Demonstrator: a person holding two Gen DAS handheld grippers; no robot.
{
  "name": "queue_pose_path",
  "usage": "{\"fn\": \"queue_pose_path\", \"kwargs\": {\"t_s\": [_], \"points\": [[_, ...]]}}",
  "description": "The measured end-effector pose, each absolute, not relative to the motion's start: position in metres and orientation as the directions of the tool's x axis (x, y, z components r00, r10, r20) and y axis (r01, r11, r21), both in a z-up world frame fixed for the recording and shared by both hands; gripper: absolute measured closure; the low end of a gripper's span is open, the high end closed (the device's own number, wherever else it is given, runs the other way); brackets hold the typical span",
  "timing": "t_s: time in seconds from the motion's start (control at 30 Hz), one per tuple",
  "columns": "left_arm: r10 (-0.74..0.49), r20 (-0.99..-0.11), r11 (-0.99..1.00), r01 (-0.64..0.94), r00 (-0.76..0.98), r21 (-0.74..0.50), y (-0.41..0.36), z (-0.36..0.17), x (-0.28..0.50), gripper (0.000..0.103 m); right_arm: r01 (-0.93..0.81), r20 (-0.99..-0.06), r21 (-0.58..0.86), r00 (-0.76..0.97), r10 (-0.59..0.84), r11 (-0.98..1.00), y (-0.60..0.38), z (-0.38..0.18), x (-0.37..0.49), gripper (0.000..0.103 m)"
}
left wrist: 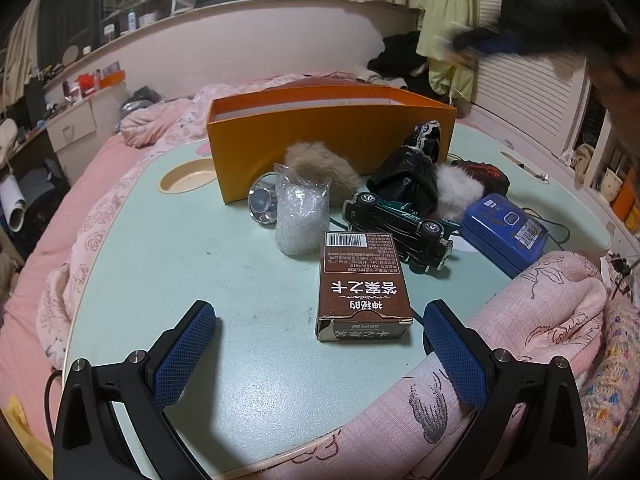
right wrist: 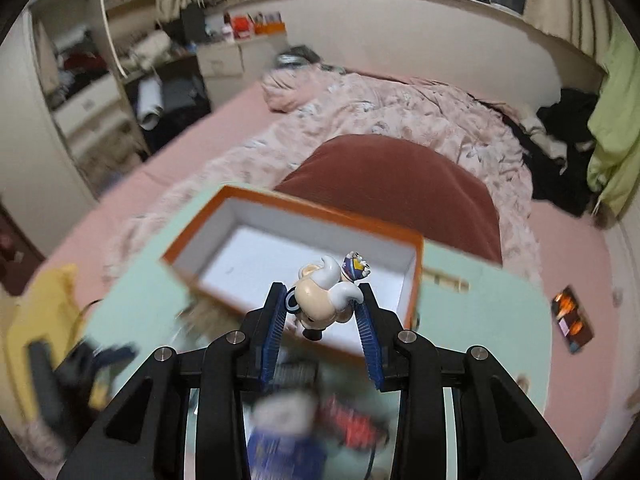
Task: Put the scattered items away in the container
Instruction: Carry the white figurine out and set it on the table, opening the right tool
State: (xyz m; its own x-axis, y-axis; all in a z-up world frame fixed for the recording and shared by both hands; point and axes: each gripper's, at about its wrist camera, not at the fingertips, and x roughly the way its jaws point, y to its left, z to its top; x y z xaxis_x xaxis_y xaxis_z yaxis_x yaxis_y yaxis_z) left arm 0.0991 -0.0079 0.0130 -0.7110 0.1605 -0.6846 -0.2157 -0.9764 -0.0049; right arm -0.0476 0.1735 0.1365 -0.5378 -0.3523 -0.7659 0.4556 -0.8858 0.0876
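A small hard-plastic cartoon figurine [right wrist: 326, 294] is clamped between the right gripper's [right wrist: 322, 318] jaws, above the open orange box [right wrist: 296, 208]. It looks light, rigid and smooth, so gripping its round body suits it best. The left gripper's [left wrist: 318, 354] jaws stand apart, empty, over the surface [left wrist: 180, 264].

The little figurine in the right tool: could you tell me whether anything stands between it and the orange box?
Nothing visible does. The right tool holds the figurine above the orange box, whose open top faces it, and the white inside shows nothing in it.
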Motion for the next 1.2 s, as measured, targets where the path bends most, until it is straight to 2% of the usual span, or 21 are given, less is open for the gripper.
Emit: {"fn": "queue_pose_path", "kwargs": {"t_s": [0.13,0.3,0.47,0.57,0.67,0.7,0.73,0.83,0.93,1.1,1.2], "points": [[0.161,-0.684,-0.976,-0.216,-0.711,-0.005,-0.008,0.013,0.099,0.000,0.442,-0.795,0.211,-0.441,-0.416,-0.872,0.214,0.110,-0.021,0.067],[0.162,-0.684,-0.976,-0.217,-0.711,-0.005,-0.008,0.013,0.099,0.000,0.411,-0.849,0.192,-0.387,-0.361,-0.891,0.227,0.061,-0.011,0.067],[0.162,-0.684,-0.976,-0.216,-0.712,-0.005,-0.009,0.013,0.099,0.000,0.405,-0.852,0.233,-0.353,-0.386,-0.884,0.228,0.043,-0.011,0.066],[0.155,-0.682,-0.978,-0.209,-0.714,-0.003,-0.009,0.013,0.100,0.000,0.409,-0.833,0.188,-0.415,-0.365,-0.893,0.228,0.051,-0.007,0.063],[0.155,-0.668,-0.982,-0.190,-0.728,-0.020,-0.012,0.017,0.102,0.000,0.416,-0.793,0.121,-0.505,-0.340,-0.901,0.231,0.070,0.003,0.044],[0.165,-0.658,-0.982,-0.188,-0.735,-0.036,-0.015,0.021,0.102,0.000,0.417,-0.771,0.110,-0.537,-0.343,-0.902,0.233,0.079,0.005,0.034],[0.174,-0.648,-0.981,-0.185,-0.742,-0.052,-0.017,0.025,0.103,0.000,0.415,-0.747,0.111,-0.564,-0.352,-0.903,0.234,0.088,0.006,0.031],[0.228,-0.611,-0.973,-0.191,-0.758,-0.126,-0.028,0.047,0.101,0.000,0.377,-0.709,0.108,-0.620,-0.337,-0.920,0.233,0.107,0.001,0.031],[0.207,-0.609,-0.978,-0.155,-0.766,-0.137,-0.038,0.073,0.083,0.000,0.342,-0.694,0.076,-0.657,-0.296,-0.937,0.218,0.117,-0.015,0.031],[0.084,-0.706,-0.991,0.014,-0.703,-0.132,-0.058,0.094,0.011,0.000,0.285,-0.698,0.043,-0.677,-0.233,-0.958,0.183,0.121,-0.054,0.031],[0.096,-0.718,-0.982,0.051,-0.689,-0.181,-0.069,0.091,-0.019,0.000,0.269,-0.702,-0.014,-0.688,-0.182,-0.963,0.165,0.116,-0.073,0.031]]}}
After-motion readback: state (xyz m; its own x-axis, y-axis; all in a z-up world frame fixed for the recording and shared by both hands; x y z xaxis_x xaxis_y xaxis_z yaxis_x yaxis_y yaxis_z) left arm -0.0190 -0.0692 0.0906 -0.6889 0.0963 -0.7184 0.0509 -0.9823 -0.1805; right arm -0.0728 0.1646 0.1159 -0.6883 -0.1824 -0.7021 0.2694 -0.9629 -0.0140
